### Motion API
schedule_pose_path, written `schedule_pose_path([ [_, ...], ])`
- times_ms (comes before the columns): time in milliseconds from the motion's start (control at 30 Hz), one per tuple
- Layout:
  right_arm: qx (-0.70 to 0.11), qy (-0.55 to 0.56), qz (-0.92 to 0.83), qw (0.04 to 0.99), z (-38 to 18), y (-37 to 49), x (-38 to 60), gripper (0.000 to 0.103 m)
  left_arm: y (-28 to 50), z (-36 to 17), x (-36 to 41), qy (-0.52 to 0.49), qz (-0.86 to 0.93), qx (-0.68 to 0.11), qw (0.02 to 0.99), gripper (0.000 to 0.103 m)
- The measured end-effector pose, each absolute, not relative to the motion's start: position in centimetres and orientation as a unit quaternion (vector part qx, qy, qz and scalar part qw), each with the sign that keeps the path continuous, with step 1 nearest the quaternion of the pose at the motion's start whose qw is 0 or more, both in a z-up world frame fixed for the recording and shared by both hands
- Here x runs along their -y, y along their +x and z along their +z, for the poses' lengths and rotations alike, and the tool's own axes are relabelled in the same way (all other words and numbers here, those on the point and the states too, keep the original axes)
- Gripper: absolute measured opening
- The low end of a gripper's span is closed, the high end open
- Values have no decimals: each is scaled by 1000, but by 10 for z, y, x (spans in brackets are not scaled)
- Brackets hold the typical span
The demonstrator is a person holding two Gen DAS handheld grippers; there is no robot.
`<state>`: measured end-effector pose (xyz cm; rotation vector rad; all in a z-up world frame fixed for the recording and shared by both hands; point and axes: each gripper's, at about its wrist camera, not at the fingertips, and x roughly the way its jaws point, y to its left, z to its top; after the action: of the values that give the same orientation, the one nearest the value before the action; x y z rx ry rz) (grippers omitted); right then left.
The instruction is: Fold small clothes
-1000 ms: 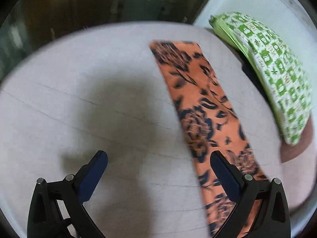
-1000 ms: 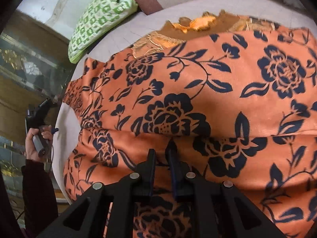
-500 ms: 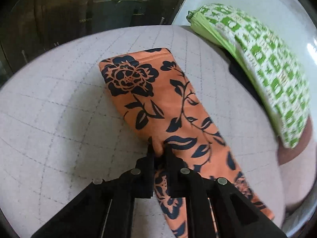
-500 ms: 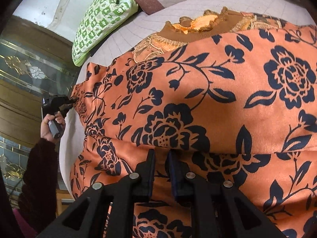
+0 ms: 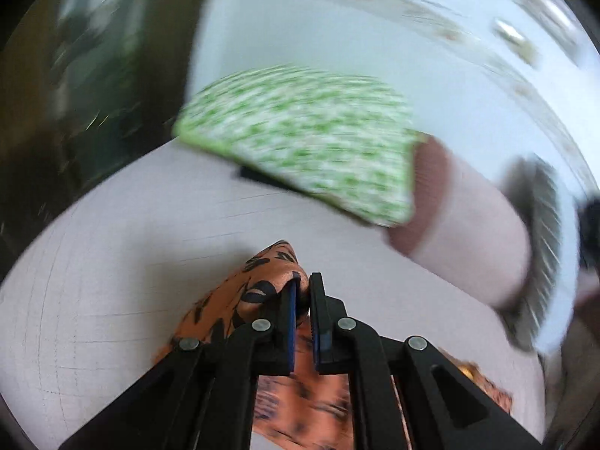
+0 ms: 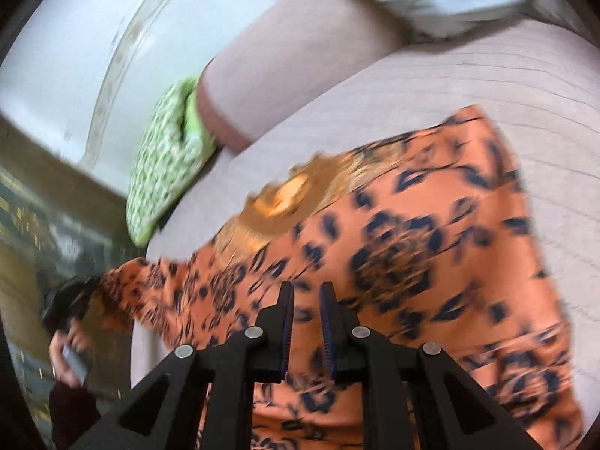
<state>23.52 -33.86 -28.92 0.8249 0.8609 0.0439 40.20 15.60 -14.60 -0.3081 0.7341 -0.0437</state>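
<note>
- Left hand-held gripper (image 5: 303, 292): clamped tight on a corner of the orange floral garment (image 6: 431, 247), raised off the pale quilted bed (image 5: 112, 262).
- Right hand-held gripper (image 6: 306, 300): nearly closed, fabric pinched between pads, garment draped across bed.
- Green pillow (image 5: 307, 138) behind.

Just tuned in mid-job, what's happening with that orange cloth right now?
A person is folding an orange floral garment on a pale quilted surface, with a handheld gripper in each hand. The left gripper is shut on one end of the cloth and holds it up off the surface. The right gripper is nearly closed over the garment's near edge; the blur hides whether it pinches the cloth. A green patterned cushion lies at the far side.
</note>
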Motion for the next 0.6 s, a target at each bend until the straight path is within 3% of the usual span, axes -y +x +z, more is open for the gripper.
schedule_pose_path([
  [200, -367, 439, -27, 820, -287, 218, 404, 16, 350, -113, 0, -47, -130, -341, 930, 6],
  [400, -336, 481, -42, 809, -283, 200, 458, 18, 282, -140, 158, 49, -267, -374, 887, 9],
  [467, -332, 492, -39, 804, -283, 197, 470, 18, 269, -154, 189, 91, -286, -381, 875, 34],
  [500, -333, 493, -38, 803, -282, 197, 473, 18, 262, -160, 198, 107, -289, -374, 875, 53],
  [533, -332, 492, -34, 804, -282, 197, 475, 18, 257, -162, 197, 112, -287, -363, 879, 62],
  [567, -331, 490, -27, 806, -281, 198, 475, 22, 252, -162, 192, 109, -283, -348, 887, 65],
  [600, -329, 488, -23, 808, -279, 198, 476, 39, 252, -162, 176, 91, -278, -337, 895, 71],
])
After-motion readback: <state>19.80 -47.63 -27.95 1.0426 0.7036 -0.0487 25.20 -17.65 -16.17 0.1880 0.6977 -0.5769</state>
